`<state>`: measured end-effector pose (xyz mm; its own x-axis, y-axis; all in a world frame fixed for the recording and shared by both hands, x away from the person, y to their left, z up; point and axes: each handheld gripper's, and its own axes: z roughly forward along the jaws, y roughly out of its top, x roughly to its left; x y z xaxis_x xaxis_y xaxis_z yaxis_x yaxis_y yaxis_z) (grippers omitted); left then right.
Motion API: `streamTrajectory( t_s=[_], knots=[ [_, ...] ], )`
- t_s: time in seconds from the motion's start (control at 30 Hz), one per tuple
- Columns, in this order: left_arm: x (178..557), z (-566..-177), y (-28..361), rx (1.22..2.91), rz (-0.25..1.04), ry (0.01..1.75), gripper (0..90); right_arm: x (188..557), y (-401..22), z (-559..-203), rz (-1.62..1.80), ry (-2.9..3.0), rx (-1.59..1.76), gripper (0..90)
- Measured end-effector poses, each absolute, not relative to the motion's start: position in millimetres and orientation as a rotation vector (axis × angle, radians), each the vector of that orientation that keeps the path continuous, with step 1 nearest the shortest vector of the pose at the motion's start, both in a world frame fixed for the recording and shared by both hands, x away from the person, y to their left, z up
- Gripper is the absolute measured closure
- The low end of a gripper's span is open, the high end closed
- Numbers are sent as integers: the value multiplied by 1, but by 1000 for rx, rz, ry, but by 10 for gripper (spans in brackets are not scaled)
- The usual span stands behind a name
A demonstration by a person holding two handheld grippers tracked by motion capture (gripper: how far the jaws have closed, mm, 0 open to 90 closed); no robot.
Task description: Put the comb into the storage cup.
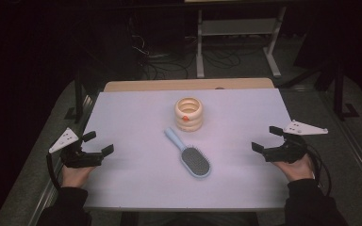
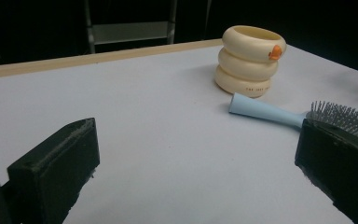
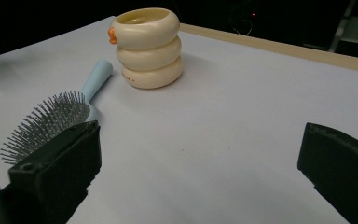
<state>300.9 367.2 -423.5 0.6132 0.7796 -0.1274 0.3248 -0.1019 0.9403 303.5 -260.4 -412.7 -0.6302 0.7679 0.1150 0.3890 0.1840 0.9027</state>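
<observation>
High view: hairbrush near cup.

Light: dim, dark surround | table evenly lit | focus: slightly soft

Lab – dark room, cables, metal frames

Blue hairbrush bristles-up just beside cream ringed cup on white table, beyond wide-apart black jaws.
</observation>
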Motion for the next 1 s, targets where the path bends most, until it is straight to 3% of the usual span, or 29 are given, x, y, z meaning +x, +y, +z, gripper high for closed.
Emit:
streamTrajectory(
  t_s=[1.0],
  knots=[
    [302, -410, 349, 1794, 465, 838, 0, 303, -259, -415, 1436, 2129, 1090, 0]
  ],
)
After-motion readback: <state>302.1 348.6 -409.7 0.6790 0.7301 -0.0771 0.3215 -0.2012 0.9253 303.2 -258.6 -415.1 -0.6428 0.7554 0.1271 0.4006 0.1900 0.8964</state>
